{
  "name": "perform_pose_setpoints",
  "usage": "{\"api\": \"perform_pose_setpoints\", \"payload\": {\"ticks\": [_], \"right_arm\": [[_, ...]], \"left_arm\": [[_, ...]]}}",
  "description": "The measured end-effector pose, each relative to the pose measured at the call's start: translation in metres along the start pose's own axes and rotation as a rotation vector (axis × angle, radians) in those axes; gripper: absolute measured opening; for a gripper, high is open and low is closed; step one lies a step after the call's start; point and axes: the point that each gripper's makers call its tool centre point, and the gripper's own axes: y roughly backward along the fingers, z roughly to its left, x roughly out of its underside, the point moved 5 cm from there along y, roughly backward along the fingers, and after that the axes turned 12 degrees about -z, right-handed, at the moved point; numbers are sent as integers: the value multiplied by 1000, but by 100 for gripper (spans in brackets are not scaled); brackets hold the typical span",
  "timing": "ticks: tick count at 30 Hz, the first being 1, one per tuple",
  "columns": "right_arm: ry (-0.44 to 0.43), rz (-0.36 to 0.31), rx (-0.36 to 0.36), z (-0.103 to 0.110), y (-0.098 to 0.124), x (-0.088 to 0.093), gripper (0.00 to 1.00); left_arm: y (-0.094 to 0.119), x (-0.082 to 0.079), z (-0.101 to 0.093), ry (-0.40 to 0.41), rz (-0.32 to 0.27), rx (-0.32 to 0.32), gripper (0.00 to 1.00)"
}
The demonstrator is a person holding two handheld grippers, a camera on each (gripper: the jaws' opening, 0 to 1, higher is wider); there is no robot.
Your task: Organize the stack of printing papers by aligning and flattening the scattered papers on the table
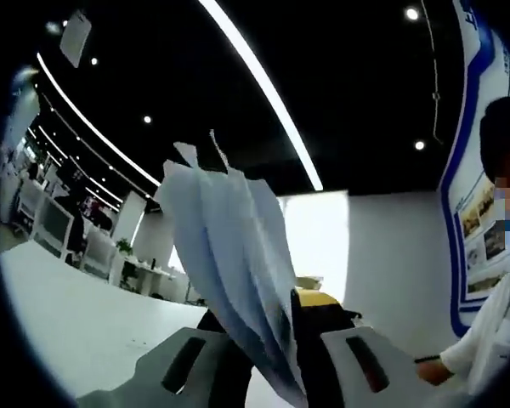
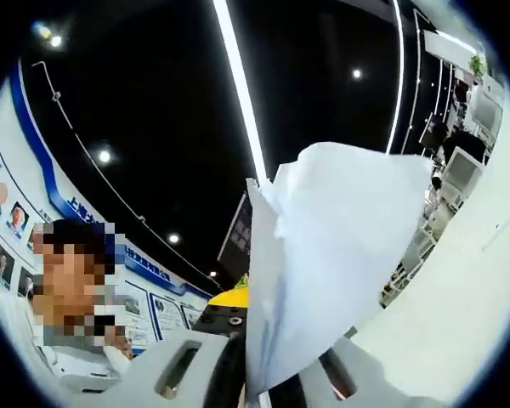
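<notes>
- Left gripper (image 1: 268, 361): jaws clamped on the paper stack (image 1: 234, 263), sheets fanned, lifted off the white table (image 1: 76, 323).
- Right gripper (image 2: 259, 374): also pinching the same stack (image 2: 323, 263), at what looks like the opp. end.
- Tip: loosen grip slightly, tap the bottom edge on the table so sheets drop level, then lay flat & press.

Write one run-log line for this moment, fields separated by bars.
left tongs: shut on papers | right tongs: shut on papers | papers: lifted upright, fanned, unaligned
</notes>
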Motion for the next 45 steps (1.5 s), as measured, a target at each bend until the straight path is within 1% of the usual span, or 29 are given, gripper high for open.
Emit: {"api": "perform_pose_setpoints", "payload": {"ticks": [2,4,7,9,12,13,16,18,20,21,23,27,30,32,35,38,40,42,43,45], "right_arm": [[25,51,12,0,7,-3,0],[38,85,1,6,13,-4,0],[67,145,0,11,22,-5,0],[77,167,2,12,26,-8,0],[90,195,8,14,32,-10,0],[95,207,6,14,34,-11,0],[99,241,7,13,38,-14,0],[102,262,4,15,38,-14,0],[118,293,-1,17,38,-14,0],[116,296,-3,18,38,-15,0],[130,344,5,17,39,-15,0],[144,375,9,17,38,-13,0],[155,394,11,16,37,-14,0],[169,418,2,18,37,-12,0],[190,480,-17,22,37,-11,0],[219,566,-27,24,39,-6,0],[238,599,-23,23,38,-5,0],[242,629,-29,25,38,-2,0],[244,637,-31,25,37,-2,0],[255,657,-32,25,36,0,0]], "left_arm": [[6,4,2,8,26,8,27],[11,8,1,-4,51,17,28],[18,15,0,11,95,42,34],[24,19,-2,19,132,70,34],[32,24,-5,34,166,86,35],[34,26,-8,40,182,101,35],[39,27,-8,45,199,108,36],[44,29,-11,59,227,132,36],[49,31,-15,79,245,163,39],[51,31,-16,91,248,167,40],[56,33,-19,88,262,176,42],[64,34,-22,101,263,194,42],[66,37,-21,83,274,195,42],[67,38,-20,76,285,197,43],[69,39,-17,60,301,196,42],[71,40,-16,43,311,197,42],[72,40,-13,20,317,192,40],[72,41,-12,14,318,193,39],[71,42,-12,13,319,193,39],[71,45,-10,-15,326,194,38]]}}
